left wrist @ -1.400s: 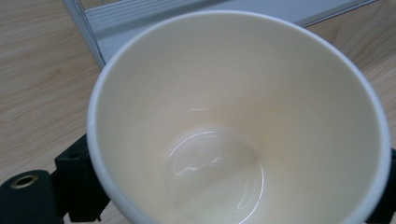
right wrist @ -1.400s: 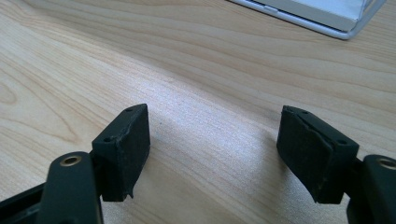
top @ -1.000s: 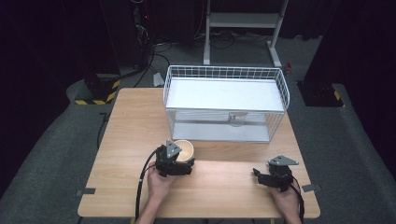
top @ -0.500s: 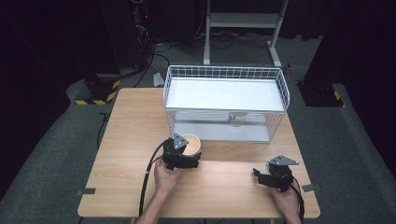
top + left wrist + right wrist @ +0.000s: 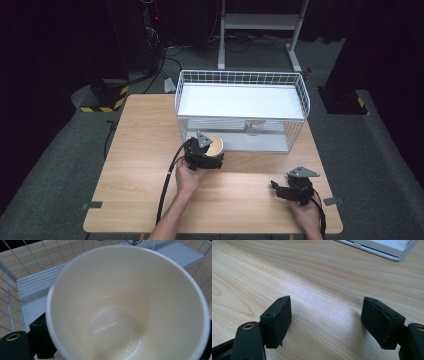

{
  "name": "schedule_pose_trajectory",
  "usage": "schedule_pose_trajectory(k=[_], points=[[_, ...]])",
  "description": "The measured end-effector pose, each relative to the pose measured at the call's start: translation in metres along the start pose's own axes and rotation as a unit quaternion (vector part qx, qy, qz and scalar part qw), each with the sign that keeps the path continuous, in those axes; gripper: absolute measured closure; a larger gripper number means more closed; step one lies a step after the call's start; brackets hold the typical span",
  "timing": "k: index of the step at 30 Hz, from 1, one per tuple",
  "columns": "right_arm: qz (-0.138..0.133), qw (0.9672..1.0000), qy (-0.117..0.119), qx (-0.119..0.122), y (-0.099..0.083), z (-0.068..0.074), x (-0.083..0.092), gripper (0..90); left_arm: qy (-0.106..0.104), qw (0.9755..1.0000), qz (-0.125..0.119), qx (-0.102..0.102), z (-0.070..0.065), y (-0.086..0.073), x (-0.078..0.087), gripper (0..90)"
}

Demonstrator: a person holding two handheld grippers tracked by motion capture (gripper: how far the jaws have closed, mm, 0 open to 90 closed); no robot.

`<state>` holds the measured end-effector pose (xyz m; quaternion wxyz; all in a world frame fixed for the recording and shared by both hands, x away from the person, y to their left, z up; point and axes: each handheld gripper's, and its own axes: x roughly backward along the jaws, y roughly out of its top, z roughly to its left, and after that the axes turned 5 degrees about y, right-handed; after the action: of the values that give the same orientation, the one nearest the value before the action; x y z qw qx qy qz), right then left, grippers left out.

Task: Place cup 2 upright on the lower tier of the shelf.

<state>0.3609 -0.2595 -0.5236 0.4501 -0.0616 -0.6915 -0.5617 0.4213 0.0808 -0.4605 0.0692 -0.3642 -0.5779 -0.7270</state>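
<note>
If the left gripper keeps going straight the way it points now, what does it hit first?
Probably the wire basket: its near wall stands just beyond the cup in the left gripper; depth is uncertain.

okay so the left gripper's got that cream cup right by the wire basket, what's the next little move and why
Probably lift the cup a little higher and carry it forward over the near rim of the wire basket. The left gripper holds it just in front of the basket's near wall, below that rim, so a straight push would hit the wire. The right gripper rests open over bare table.
</note>
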Motion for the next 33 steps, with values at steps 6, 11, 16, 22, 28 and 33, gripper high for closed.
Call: schedule_pose_trajectory(k=[6, 11, 16, 22, 28, 33], points=[[0.0, 1.0, 0.0, -0.002, 0.0, 0.0, 0.0, 24.8, 0.01, 0.9999, 0.008, 0.002, 0.003, 0.009, -0.011, 8.7], [0.001, 1.0, 0.0, -0.002, 0.0, 0.0, 0.0, 24.8, 0.021, 0.9997, 0.014, 0.001, 0.004, 0.013, -0.021, 8.7], [0.001, 1.0, 0.0, -0.004, 0.0, 0.0, 0.0, 24.8, 0.03, 0.9994, 0.014, 0.008, 0.007, 0.015, -0.028, 8.7], [0.001, 1.0, 0.0, -0.004, 0.0, 0.0, 0.0, 24.7, 0.033, 0.9992, 0.019, 0.012, 0.009, 0.014, -0.036, 8.8], [0.001, 1.0, 0.0, -0.004, 0.0, 0.0, 0.0, 24.7, 0.03, 0.999, 0.01, 0.031, 0.014, 0.013, -0.044, 8.8], [0.001, 1.0, 0.0, -0.004, 0.0, 0.0, 0.0, 24.8, 0.035, 0.9991, 0.018, 0.015, 0.014, 0.017, -0.049, 8.6]])
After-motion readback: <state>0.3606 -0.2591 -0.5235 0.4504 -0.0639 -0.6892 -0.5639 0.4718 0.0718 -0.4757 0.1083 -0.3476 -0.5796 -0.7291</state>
